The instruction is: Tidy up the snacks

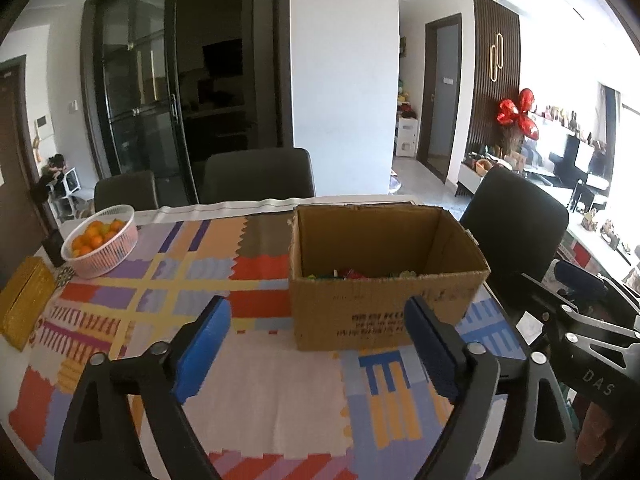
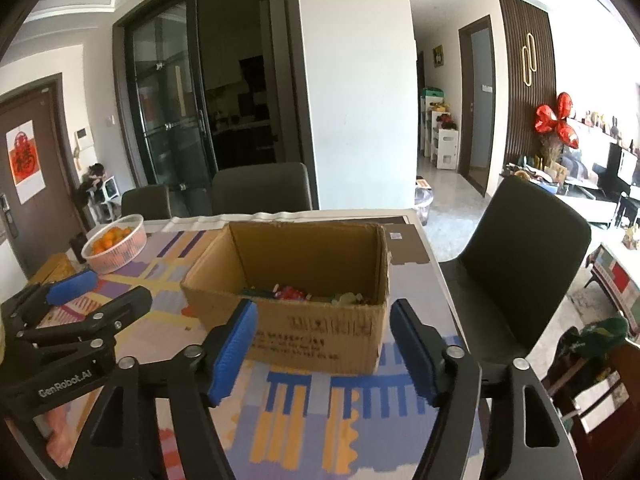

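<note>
Two grippers hover over the surface [image 1: 280,412], and I hold one in each hand. My left gripper [image 1: 316,344] fills the bottom of its own frame, its blue-padded fingers [image 1: 206,350] spread wide with nothing between them. My right gripper [image 2: 324,348] sits the same way at the bottom of its frame, fingers [image 2: 236,350] wide apart and bare.

A cardboard box [image 1: 380,276] stands open-topped on the patterned cloth [image 1: 168,276], centre right in the left view and dead centre in the right view. Snacks [image 2: 304,294] lie in its bottom, a jumble of red, green and yellow wrappers too small to sort out by kind.

At the middle left of the left view a white basket [image 1: 102,242] of oranges [image 1: 94,234] rests on the cloth, well apart from the box. A yellow box [image 1: 24,302] lies at the frame's left edge, near the basket. Dark chairs [image 1: 260,176] stand along the far side of the surface, and another chair [image 2: 528,264] stands at the right of the right view.
</note>
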{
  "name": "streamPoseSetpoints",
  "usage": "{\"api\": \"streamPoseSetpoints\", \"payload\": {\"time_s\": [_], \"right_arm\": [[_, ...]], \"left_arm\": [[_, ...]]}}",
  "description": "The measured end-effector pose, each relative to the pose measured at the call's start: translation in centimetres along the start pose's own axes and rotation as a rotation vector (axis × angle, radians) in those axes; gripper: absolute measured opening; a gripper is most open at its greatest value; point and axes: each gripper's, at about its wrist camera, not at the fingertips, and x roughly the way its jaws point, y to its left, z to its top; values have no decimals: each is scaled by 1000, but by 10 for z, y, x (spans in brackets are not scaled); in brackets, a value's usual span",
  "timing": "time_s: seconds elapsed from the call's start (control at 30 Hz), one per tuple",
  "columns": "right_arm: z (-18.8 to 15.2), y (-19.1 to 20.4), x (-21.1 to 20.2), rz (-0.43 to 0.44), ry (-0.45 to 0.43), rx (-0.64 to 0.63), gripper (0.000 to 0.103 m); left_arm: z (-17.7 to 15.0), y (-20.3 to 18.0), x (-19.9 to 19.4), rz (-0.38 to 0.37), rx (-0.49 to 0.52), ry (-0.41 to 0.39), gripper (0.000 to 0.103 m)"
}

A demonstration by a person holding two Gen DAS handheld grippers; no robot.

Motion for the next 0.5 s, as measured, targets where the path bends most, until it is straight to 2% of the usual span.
{"api": "streamPoseSetpoints", "payload": {"time_s": [0.17,0.5], "right_arm": [[-18,4,-23,-18,-17,-12,78],[-39,11,-68,-61,-70,-58,87]], "left_arm": [[-19,0,-24,25,-1,-24,99],[-44,-2,-63,15,-12,-46,103]]}}
